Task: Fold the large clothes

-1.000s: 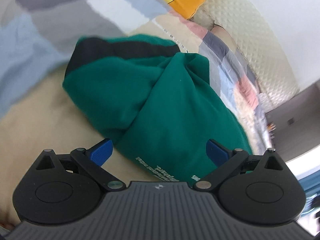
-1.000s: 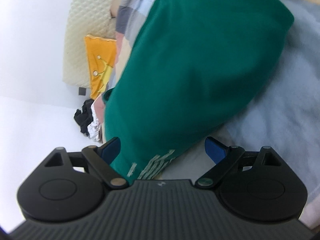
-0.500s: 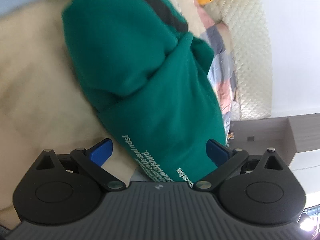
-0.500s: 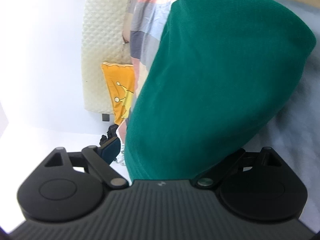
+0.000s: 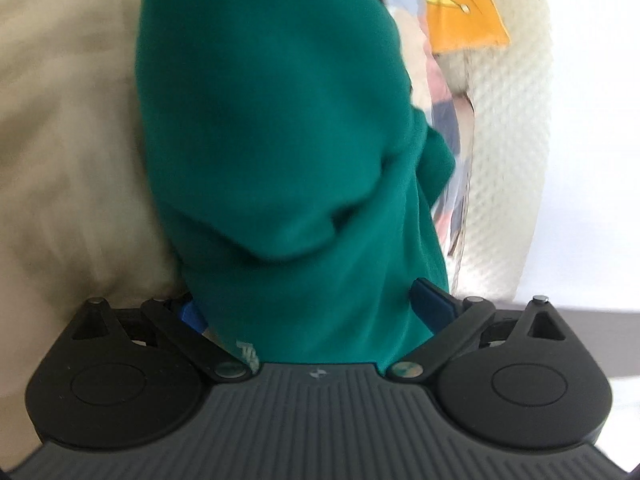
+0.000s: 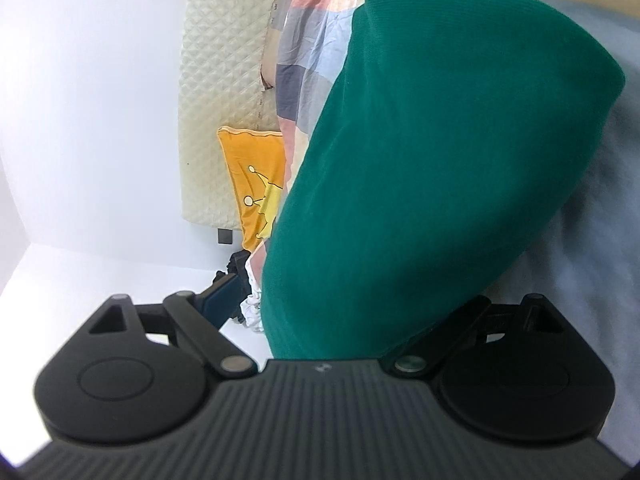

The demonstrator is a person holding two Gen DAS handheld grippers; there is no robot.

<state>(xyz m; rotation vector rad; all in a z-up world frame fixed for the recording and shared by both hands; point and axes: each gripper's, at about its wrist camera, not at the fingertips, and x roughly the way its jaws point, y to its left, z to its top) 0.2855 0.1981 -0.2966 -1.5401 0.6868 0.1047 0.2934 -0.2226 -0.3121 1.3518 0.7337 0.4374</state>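
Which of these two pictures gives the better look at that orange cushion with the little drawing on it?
The right wrist view. There the orange cushion is sharp, showing its drawn figure and one corner, with the green garment hiding its near side. The left wrist view shows only a blurred orange wedge at the top, cut by the frame's edge.

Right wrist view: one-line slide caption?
Right gripper with green knit garment draped between its fingers, yellow cushion against the quilted cream headboard behind.
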